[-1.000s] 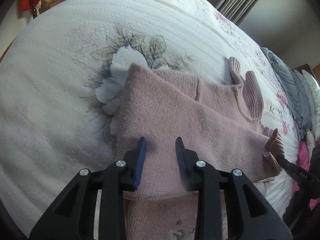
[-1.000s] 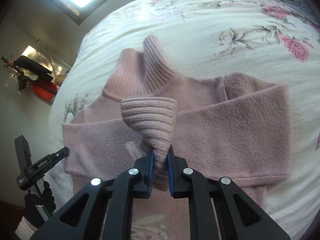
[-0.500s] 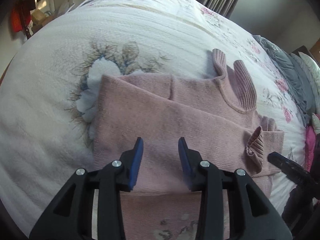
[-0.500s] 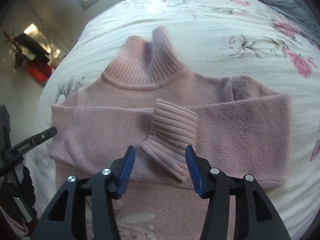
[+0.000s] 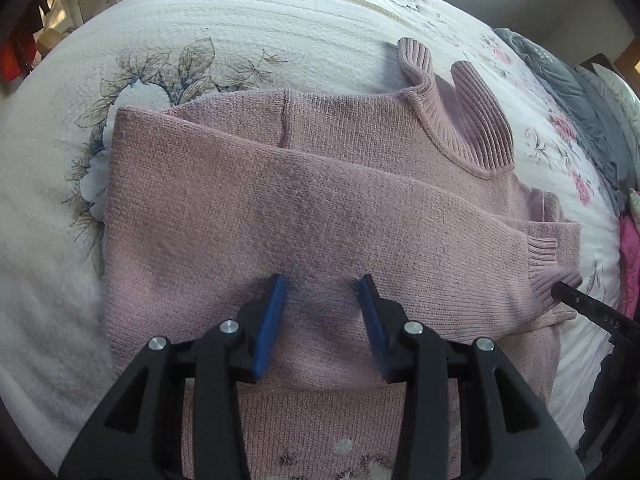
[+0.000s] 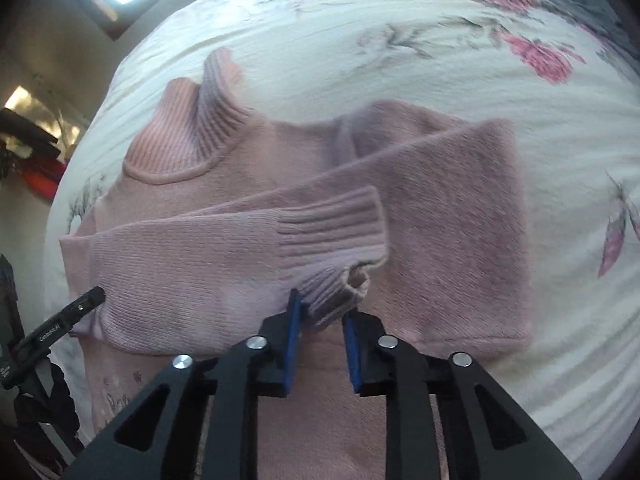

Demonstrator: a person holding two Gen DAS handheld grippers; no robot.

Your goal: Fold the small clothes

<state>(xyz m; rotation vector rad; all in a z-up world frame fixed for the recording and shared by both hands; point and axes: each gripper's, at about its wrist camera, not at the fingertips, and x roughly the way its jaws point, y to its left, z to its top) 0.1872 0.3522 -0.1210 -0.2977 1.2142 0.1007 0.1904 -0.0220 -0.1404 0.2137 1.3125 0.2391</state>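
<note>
A pink knit sweater (image 5: 280, 208) lies flat on the bed with its ribbed collar (image 5: 472, 120) pointing away. Both sleeves are folded across the chest. My left gripper (image 5: 322, 280) hovers open just above the folded left sleeve, nothing between its blue pads. In the right wrist view the ribbed sleeve cuff (image 6: 332, 232) lies over the other sleeve, and my right gripper (image 6: 320, 304) is shut on its near corner, which bunches up between the pads. The right gripper's black tip (image 5: 588, 312) shows beside the cuff (image 5: 544, 256) in the left wrist view.
The sweater rests on a white quilted bedspread (image 5: 280, 20) with printed flowers. Grey bedding (image 5: 580, 100) and a bright pink cloth (image 5: 630, 264) lie along the far right side. Dark and red objects (image 6: 40, 176) stand beyond the bed's left edge.
The right gripper let go of the raised cuff, opened wide as it dropped flat, then closed on the cuff's near corner. The left gripper stayed open and moved closer over the sleeve.
</note>
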